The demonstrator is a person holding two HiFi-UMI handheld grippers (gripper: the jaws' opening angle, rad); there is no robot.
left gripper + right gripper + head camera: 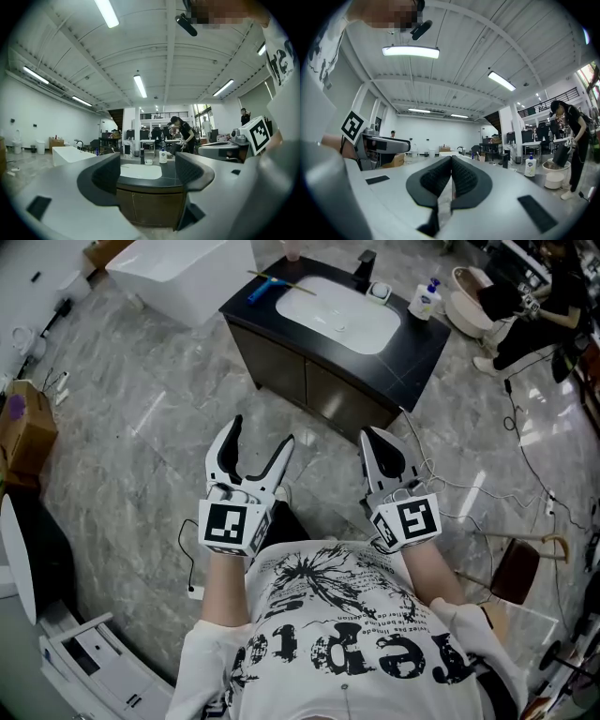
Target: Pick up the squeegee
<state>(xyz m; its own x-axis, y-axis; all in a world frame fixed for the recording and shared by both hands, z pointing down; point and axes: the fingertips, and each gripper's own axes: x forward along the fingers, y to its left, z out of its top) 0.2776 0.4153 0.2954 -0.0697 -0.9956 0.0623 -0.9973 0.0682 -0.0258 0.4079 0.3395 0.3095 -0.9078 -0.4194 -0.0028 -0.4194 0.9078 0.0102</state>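
The squeegee point(261, 289), with a blue head and a thin yellow handle, lies on the far left corner of the dark vanity top point(427, 343), beside the white sink basin point(337, 313). Both grippers are held level in front of the vanity, well short of it. My left gripper point(261, 432) stands open with nothing between its fingers; in the left gripper view it point(147, 176) frames the sink basin point(140, 171). The right gripper point(373, 434) is shut and empty, its pads pressed together point(451, 180). No squeegee is visible in either gripper view.
A black faucet point(364, 266) and a soap bottle point(424, 301) stand on the vanity. A white bathtub point(183, 273) sits at the back left, a cardboard box point(23, 427) at the left, a toilet point(469, 301) and a person point(569, 136) at the right. Cables point(525, 456) trail over the marble floor.
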